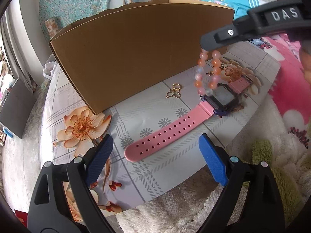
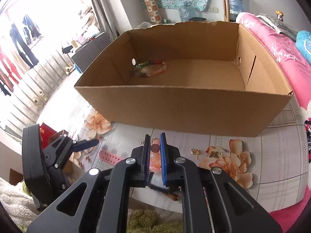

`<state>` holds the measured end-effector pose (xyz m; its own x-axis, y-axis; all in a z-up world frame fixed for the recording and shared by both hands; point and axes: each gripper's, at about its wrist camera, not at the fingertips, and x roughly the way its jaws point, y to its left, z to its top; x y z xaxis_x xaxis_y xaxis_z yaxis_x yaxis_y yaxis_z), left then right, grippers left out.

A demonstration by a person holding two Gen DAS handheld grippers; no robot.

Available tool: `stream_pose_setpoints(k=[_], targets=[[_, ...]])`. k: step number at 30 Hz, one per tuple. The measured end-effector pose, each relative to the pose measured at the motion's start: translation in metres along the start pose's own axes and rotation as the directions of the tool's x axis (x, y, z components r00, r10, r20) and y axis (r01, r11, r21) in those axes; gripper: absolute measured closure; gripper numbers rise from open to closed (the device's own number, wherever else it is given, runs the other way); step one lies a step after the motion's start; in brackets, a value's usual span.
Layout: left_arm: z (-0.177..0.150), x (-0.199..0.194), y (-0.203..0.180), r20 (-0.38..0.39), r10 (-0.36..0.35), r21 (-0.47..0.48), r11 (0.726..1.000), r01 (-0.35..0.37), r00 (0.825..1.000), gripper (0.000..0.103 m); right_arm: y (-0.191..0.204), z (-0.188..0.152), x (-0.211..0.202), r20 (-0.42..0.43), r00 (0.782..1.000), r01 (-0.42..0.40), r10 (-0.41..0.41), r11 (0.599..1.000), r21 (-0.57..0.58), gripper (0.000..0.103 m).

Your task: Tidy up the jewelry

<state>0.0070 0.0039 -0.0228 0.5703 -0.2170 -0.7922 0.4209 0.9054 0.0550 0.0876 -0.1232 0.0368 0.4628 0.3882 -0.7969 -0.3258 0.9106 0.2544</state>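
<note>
While bracelet (image 1: 209, 71) hangs, box rim (image 2: 175, 87) near — watch (image 1: 175, 130) flat

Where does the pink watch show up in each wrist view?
Left wrist: pink watch lies centre-right on the floral cloth, strap running toward the open left gripper.
Right wrist: only its strap end shows, lower left.
Shared landmark: cardboard box.

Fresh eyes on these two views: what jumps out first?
The big open cardboard box fills the middle of the flowered cloth, with a few bracelets already in its far left corner. In front of it, the right gripper is shut on a bracelet of pink and orange beads, dangling above the pink watch. The left gripper is open, straddling the strap's end.
</note>
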Motion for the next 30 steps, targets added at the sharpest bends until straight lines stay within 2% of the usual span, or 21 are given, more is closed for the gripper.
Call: stream_pose_setpoints(k=[8, 9, 11, 15, 17, 19, 21, 25, 27, 30], targets=[[-0.002, 0.002, -0.003, -0.013, -0.027, -0.016, 1.0, 0.027, 1.0, 0.008, -0.01, 0.001, 0.001, 0.018, 0.998, 0.061, -0.062, 0.997, 0.036, 0.092], [-0.003, 0.002, -0.003, -0.015, -0.034, -0.019, 0.999, 0.034, 0.999, 0.008, -0.01, -0.002, -0.003, 0.032, 0.996, 0.078, -0.079, 0.997, 0.03, 0.088], [-0.004, 0.003, -0.002, -0.02, -0.05, -0.032, 0.998, 0.05, 0.999, 0.008, -0.008, -0.007, -0.013, 0.07, 0.99, 0.125, -0.126, 0.992, 0.011, 0.065], [-0.005, 0.004, -0.002, -0.023, -0.055, -0.037, 0.998, 0.054, 0.998, 0.008, -0.003, -0.016, -0.04, 0.151, 0.961, 0.24, -0.233, 0.97, -0.031, 0.039], [-0.005, 0.004, -0.002, -0.026, -0.059, -0.04, 0.997, 0.058, 0.998, 0.008, -0.001, -0.021, -0.05, 0.176, 0.941, 0.304, -0.29, 0.951, -0.059, 0.019], [-0.004, 0.004, -0.001, -0.032, -0.061, -0.041, 0.997, 0.059, 0.998, 0.008, 0.001, -0.026, -0.056, 0.197, 0.919, 0.362, -0.341, 0.928, -0.083, 0.006], [-0.003, 0.004, -0.001, -0.04, -0.058, -0.043, 0.997, 0.056, 0.998, 0.008, 0.002, -0.032, -0.056, 0.192, 0.908, 0.397, -0.372, 0.911, -0.113, 0.006], [-0.001, 0.004, -0.002, -0.054, -0.039, -0.055, 0.998, 0.036, 0.998, 0.007, -0.005, -0.038, -0.05, 0.127, 0.917, 0.39, -0.377, 0.916, -0.095, 0.006], [-0.001, 0.005, -0.002, -0.055, -0.039, -0.057, 0.998, 0.036, 0.998, 0.007, -0.006, -0.04, -0.045, 0.11, 0.909, 0.412, -0.402, 0.908, -0.082, 0.006], [-0.001, 0.004, -0.002, -0.056, -0.038, -0.054, 0.998, 0.035, 0.998, 0.007, -0.003, -0.043, -0.044, 0.129, 0.91, 0.407, -0.393, 0.907, -0.107, 0.006]])
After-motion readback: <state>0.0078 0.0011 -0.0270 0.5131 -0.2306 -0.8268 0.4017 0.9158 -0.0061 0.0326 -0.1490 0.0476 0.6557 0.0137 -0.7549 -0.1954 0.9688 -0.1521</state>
